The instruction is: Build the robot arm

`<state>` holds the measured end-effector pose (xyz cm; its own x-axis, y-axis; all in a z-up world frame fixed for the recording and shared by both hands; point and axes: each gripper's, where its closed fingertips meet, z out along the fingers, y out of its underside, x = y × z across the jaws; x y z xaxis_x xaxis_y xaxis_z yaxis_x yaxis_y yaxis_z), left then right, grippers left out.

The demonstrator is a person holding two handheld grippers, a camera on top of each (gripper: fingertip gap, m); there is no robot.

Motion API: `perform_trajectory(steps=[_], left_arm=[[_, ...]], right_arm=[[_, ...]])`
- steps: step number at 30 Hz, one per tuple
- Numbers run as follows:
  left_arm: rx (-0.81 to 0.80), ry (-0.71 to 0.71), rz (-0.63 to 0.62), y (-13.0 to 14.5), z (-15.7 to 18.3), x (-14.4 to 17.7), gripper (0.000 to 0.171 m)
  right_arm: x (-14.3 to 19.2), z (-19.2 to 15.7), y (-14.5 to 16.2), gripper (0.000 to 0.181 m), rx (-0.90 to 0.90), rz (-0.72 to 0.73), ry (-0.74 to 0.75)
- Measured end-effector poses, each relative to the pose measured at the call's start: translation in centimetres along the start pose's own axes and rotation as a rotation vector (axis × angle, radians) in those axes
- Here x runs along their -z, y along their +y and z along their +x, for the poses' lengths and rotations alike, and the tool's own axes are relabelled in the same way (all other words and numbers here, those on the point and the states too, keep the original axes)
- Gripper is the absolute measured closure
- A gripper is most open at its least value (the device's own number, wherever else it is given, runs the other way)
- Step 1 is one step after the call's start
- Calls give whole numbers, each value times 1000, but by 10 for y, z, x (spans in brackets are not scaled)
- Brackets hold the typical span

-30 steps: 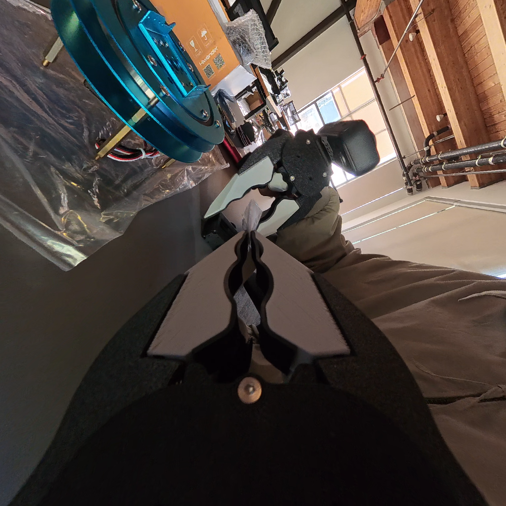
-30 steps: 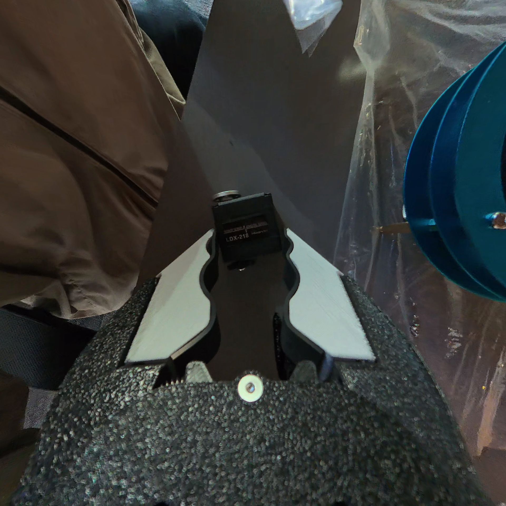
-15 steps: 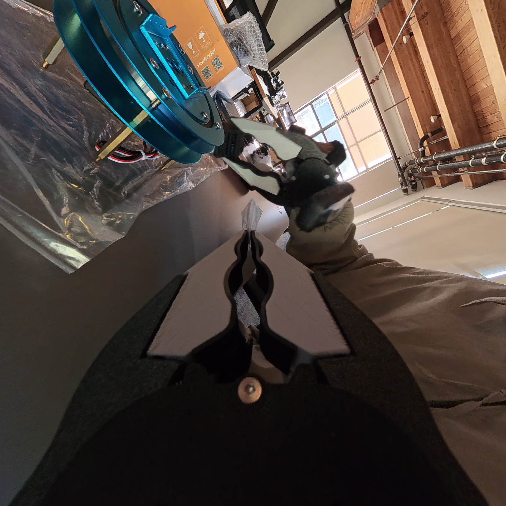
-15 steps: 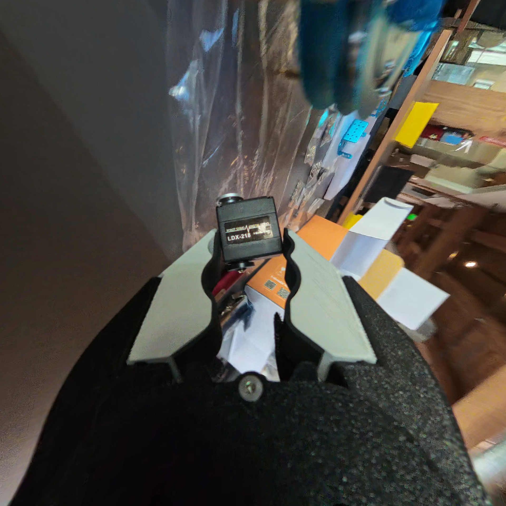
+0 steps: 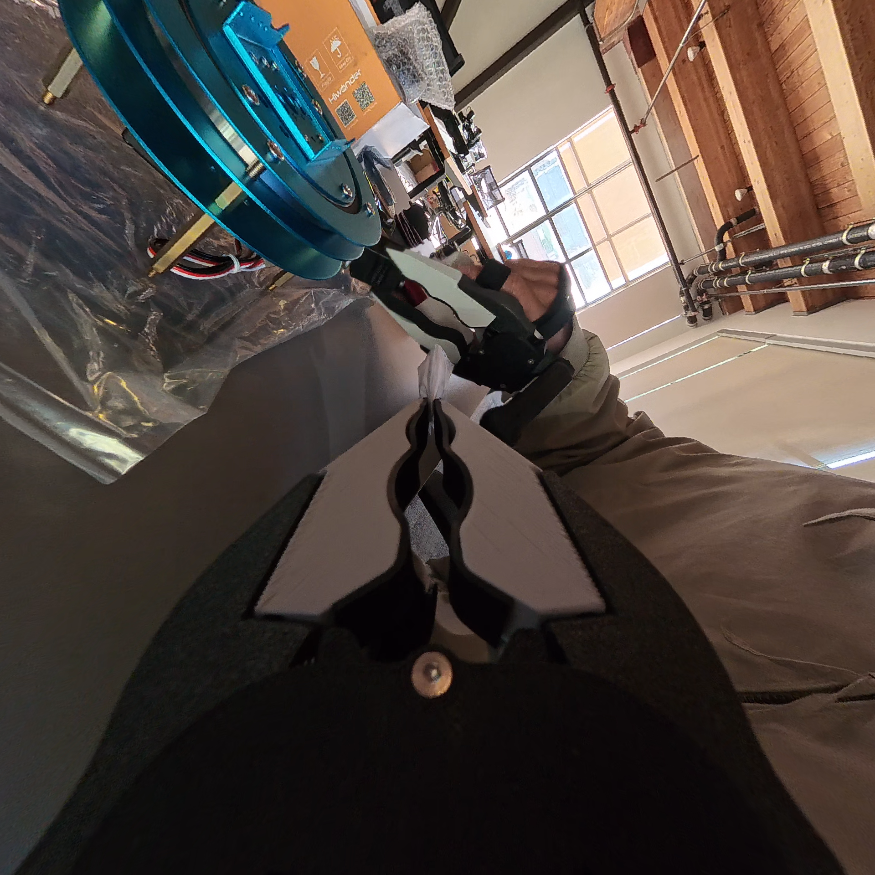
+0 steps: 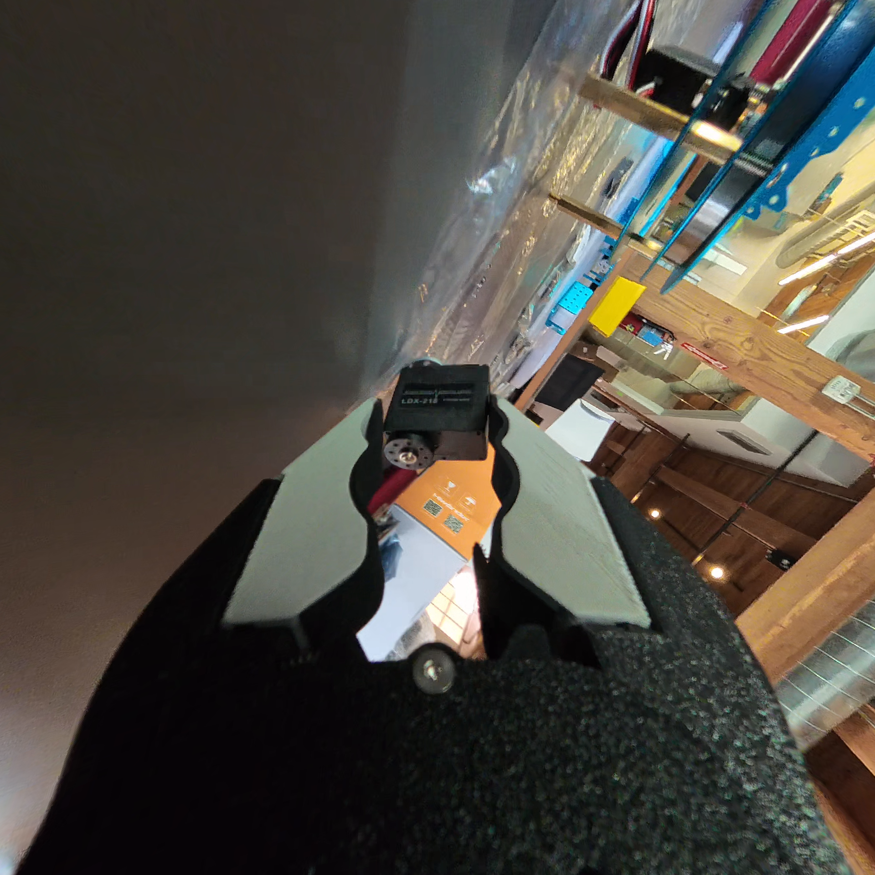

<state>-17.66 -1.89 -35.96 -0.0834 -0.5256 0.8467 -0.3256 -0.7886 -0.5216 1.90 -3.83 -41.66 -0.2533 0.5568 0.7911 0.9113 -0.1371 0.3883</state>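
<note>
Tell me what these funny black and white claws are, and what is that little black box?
They are two hand-held grippers, like big tongs, and a person squeezes one in each hand. Each carries a camera looking along its two fingers, so each picture comes from one gripper. The left gripper is shut on a scrap of clear plastic bag. The right gripper pinches a small black servo motor; the left view also shows it, near the blue round metal base. That base stands on brass posts, on crinkly plastic sheet over a dark table. An orange box sits behind.
</note>
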Motion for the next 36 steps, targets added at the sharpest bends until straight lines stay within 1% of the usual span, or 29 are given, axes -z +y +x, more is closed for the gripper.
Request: perform_trajectory(steps=[5, 11, 14, 16, 19, 21, 24, 27, 29, 30, 32, 36], left_arm=[[2, 4, 0, 1, 0, 0, 171], [-4, -2, 5, 0, 2, 2, 171], [0, -3, 7, 0, 1, 2, 171], [-1, -2, 4, 0, 2, 1, 171], [-5, 1, -2, 1, 3, 0, 171], [-4, 3, -3, 1, 3, -1, 171], [-2, 4, -6, 1, 3, -2, 171], [1, 12, -10, 1, 4, -4, 171], [-2, 14, -14, 2, 5, -6, 171], [-5, 13, -16, 2, 6, -6, 171], [-8, 10, -16, 2, 7, -6, 171], [-9, 3, -7, -2, 7, -3, 171]], right_arm=[[4, -4, -5, 138, -50, 24, -42], [14, -5, -17, 138, 2, 75, -57], [18, -4, -19, 134, 25, 86, -56], [23, -4, -22, 128, 18, 99, -75], [35, -4, -29, 127, -22, 172, -123], [44, -6, -31, 126, -115, 235, -208], [51, -8, -26, 129, -359, 324, -426], [47, 2, -22, 129, -623, 444, -614], [39, 5, -20, 125, -723, 486, -725], [36, 6, -23, 121, -754, 507, -780], [31, 5, -30, 118, -765, 526, -853], [10, -8, -31, 127, -678, 461, -885]])
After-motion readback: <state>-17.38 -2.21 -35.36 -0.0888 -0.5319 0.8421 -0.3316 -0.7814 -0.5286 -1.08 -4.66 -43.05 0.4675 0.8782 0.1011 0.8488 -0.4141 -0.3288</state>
